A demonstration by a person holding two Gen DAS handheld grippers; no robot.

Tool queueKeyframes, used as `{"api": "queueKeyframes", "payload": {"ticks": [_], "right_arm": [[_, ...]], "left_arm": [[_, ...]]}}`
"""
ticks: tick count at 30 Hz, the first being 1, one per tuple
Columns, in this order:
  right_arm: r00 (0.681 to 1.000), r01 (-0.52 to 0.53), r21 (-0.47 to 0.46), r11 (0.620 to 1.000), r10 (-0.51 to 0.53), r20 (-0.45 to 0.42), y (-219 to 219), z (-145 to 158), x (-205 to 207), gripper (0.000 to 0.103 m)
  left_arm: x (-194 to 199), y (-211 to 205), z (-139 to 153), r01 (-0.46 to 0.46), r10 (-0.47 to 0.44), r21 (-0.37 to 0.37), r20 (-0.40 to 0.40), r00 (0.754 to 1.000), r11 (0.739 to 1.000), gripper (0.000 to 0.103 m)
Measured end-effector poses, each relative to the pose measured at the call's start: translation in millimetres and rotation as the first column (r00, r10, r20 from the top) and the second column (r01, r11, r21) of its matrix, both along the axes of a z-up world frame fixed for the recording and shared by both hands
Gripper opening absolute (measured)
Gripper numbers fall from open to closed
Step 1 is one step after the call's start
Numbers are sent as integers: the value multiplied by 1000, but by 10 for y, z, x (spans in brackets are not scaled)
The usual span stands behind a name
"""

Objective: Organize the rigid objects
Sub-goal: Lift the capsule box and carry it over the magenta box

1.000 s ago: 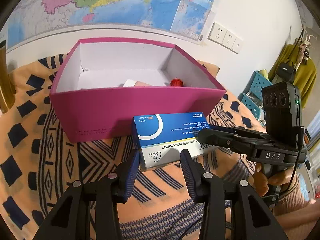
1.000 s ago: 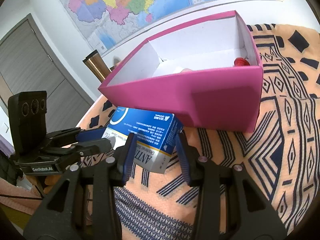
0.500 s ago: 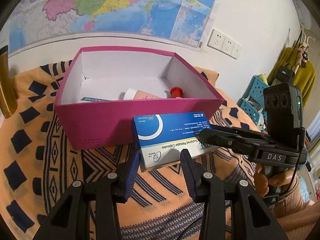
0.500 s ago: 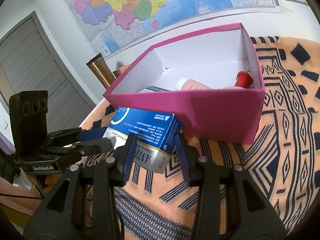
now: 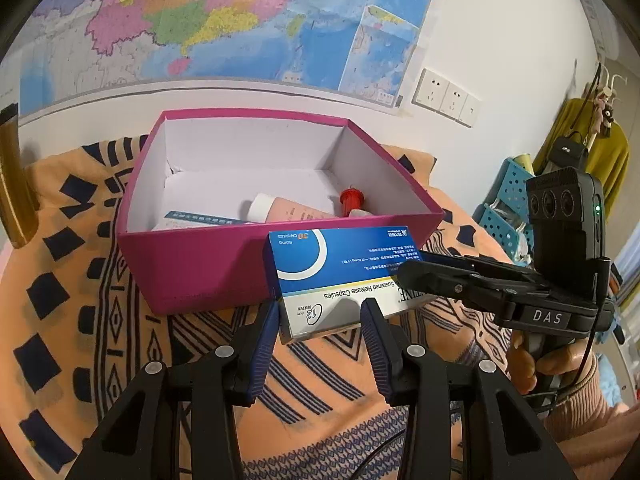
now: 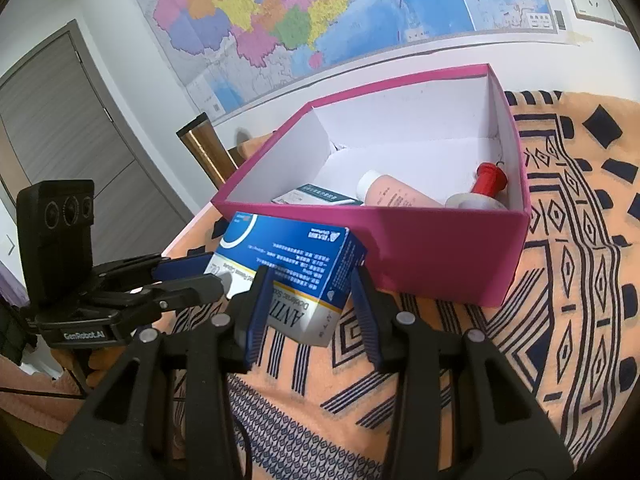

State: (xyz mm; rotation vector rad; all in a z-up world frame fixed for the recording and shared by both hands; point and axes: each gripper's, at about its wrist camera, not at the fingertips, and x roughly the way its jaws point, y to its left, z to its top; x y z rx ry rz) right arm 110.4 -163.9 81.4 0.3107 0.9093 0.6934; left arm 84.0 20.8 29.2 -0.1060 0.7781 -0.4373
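A blue-and-white medicine box hangs just in front of the near wall of an open pink box. My left gripper is shut on one end of it. The right gripper is shut on the other end. Inside the pink box lie a pink tube, a red spool, a white round piece and a flat teal-and-white carton.
An orange cloth with dark patterns covers the surface. A gold cylinder stands at its left edge. A blue crate sits beyond the right side. A person's hand holds the right gripper's handle.
Both grippers have risen a little with the medicine box still held between them, so more of the pink box's inside and its contents shows now.
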Motion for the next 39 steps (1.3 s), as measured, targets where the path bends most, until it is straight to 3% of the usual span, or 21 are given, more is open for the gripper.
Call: {"api": "queueKeyframes", "payload": {"ticks": [39], "right_arm": [[997, 10, -3, 1000, -9, 80, -49, 218, 165, 44]], "left_arm": [[139, -55, 222, -7, 6, 10, 75, 997, 1000, 42]]}}
